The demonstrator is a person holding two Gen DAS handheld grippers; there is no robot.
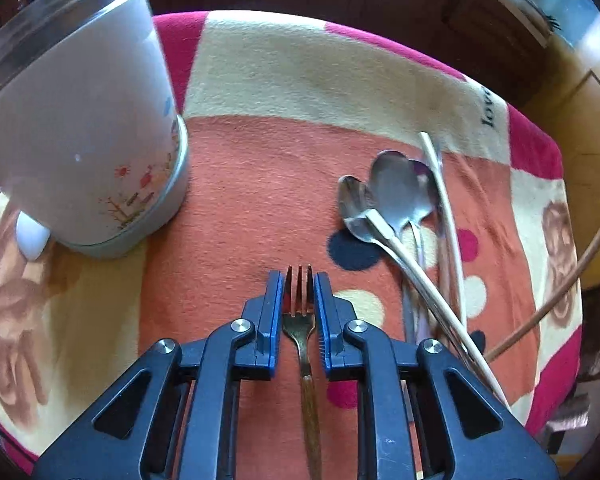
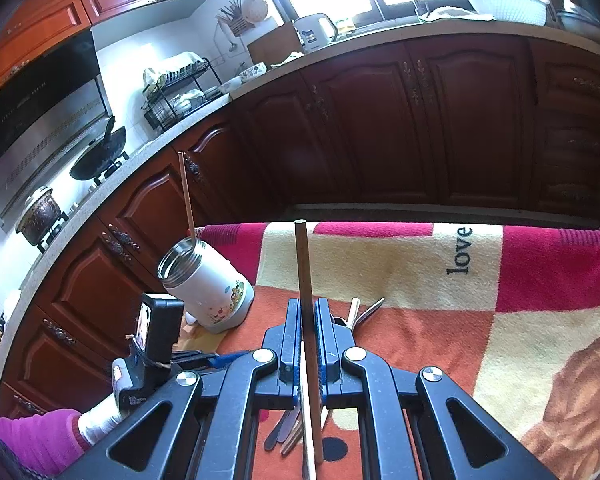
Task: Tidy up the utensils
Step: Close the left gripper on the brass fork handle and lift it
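1. The left gripper (image 1: pixel 298 280) points down over the fork (image 1: pixel 299 312), which lies on the patterned blanket (image 1: pixel 260 184). Its tongs stand narrow, one on each side of the fork head, and a small gap shows on both sides, so they do not press it yet.
2. The right gripper (image 2: pixel 309 312) is closed on a brown chopstick (image 2: pixel 302 264), which stands up almost straight between the pads. A second, pale stick is just beside it, lower in the jaws; I cannot tell if it is also gripped.
3. The white jar (image 1: pixel 84 128) stands open at the far left of the blanket. In the right wrist view one chopstick (image 2: pixel 186 192) already stands in it.
4. The spoons (image 1: pixel 396 196) and a pale chopstick (image 1: pixel 444 216) lie in a pile to the right of the fork, near but not touching it.
5. To do this step well, I think the left tongs should close on the neck of the fork, not on the tines, so it does not slip or turn.
6. Then lift straight up before going left to the jar, and keep clear of its rim.
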